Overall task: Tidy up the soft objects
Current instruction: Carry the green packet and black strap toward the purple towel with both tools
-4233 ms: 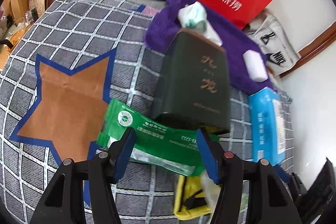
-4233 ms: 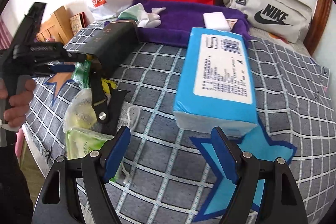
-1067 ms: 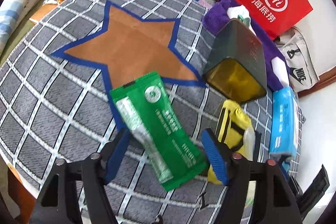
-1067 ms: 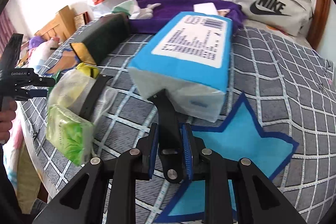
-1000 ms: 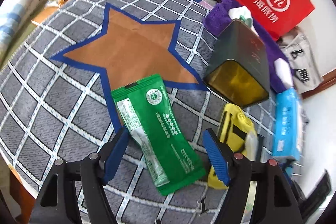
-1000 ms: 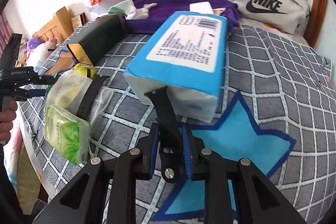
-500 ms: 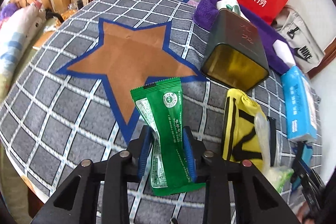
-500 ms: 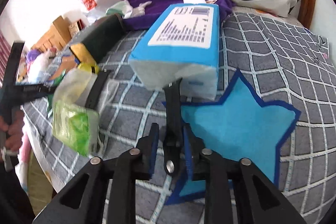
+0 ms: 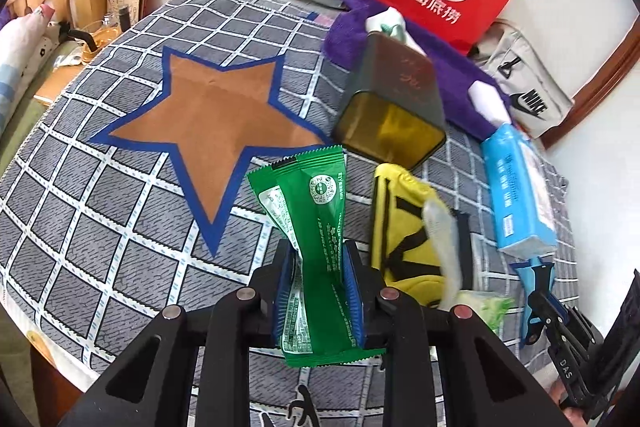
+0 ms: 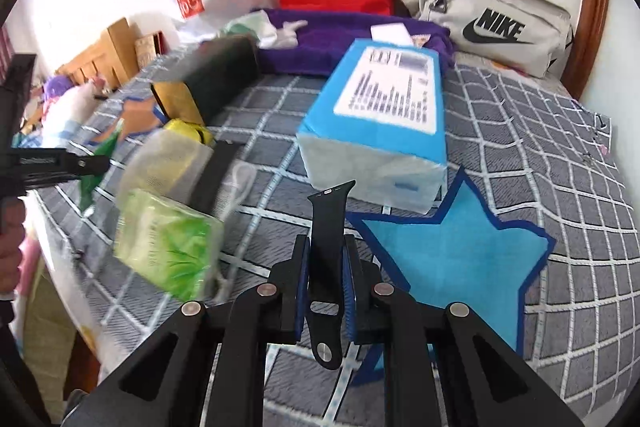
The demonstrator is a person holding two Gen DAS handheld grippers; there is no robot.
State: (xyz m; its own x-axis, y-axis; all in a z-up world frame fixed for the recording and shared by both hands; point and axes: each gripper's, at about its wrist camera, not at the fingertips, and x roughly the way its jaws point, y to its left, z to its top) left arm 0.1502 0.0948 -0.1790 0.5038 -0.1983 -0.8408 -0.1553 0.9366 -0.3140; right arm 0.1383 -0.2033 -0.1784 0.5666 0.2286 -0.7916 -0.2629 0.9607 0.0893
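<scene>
Green packet (image 9: 320, 227) now pinched in the closing left hand-held gripper (image 9: 318, 291), lifted; right hand-held gripper (image 10: 326, 283) clenched on strap (image 10: 328, 239); both ready for sorting.

Left of the right gripper's fingers (image 10: 299, 279), the mesh bag (image 10: 168, 187) is motion-blurred; ahead, the tissue pack's (image 10: 380, 111) label print is unreadable.

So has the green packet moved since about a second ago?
Yes. The green packet lay flat by the brown star's lower point; now it is raised off the cloth, clamped in the left hand-held gripper.
</scene>
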